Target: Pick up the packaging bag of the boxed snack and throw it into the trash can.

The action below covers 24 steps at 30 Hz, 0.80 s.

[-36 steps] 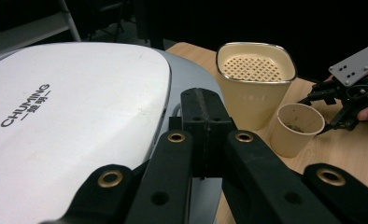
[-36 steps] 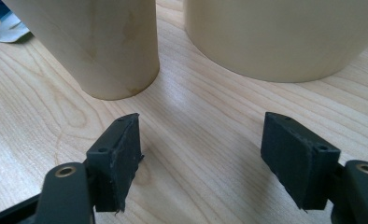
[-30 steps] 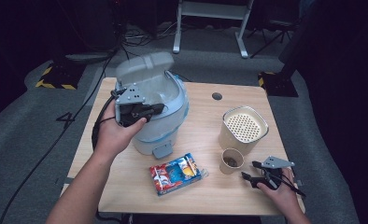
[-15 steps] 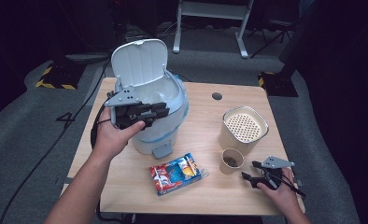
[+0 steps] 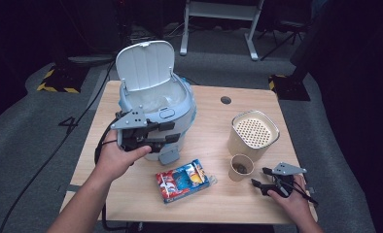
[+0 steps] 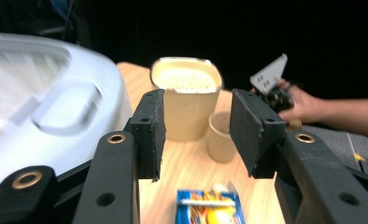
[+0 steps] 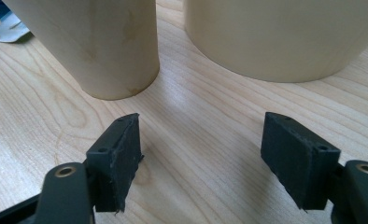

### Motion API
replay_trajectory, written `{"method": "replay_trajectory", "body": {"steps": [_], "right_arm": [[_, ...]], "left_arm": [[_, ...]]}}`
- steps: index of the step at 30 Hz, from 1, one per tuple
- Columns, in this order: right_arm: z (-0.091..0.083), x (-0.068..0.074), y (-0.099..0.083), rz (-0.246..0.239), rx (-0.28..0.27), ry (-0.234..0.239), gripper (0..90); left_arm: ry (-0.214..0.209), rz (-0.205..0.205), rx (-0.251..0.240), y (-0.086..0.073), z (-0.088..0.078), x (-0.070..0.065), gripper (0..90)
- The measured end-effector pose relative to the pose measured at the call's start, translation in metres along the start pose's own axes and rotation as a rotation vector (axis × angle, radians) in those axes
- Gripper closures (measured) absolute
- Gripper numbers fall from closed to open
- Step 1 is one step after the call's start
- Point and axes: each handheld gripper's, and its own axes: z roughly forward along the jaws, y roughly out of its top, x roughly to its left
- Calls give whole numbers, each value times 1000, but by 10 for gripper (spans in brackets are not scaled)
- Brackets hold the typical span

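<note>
Now | left tongs (image 5: 166, 141) just opened, empty, at front of open pale-blue plastic bin (image 5: 155, 104) | right tongs (image 5: 263, 180) apart, small beige paper cup (image 5: 240, 167) just ahead, counter's near right corner

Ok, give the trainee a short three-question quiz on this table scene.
1. True or false: the lid of the pale blue appliance stands open.
2. What lies between the jaws of the left gripper? A) a paper cup B) nothing C) a snack packet
3. Which two beige things stand just ahead of the right gripper?

Key:
1. True; the lid is tipped up at the back.
2. B; the jaws have just been opening and nothing is between them.
3. The small paper cup and the larger beige container with a perforated top.
</note>
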Motion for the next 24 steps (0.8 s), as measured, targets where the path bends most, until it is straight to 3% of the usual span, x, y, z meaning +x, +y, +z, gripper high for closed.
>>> {"method": "replay_trajectory", "body": {"steps": [10, 14, 24], "right_arm": [[0, 0, 0, 0, 0, 0, 289], [0, 0, 0, 0, 0, 0, 290], [0, 0, 0, 0, 0, 0, 290]], "left_arm": [[11, -19, 94, -44, 16, -7, 545], [-8, -49, 131, -66, 27, -5, 541], [0, -120, 248, -111, 57, 5, 519]]}}
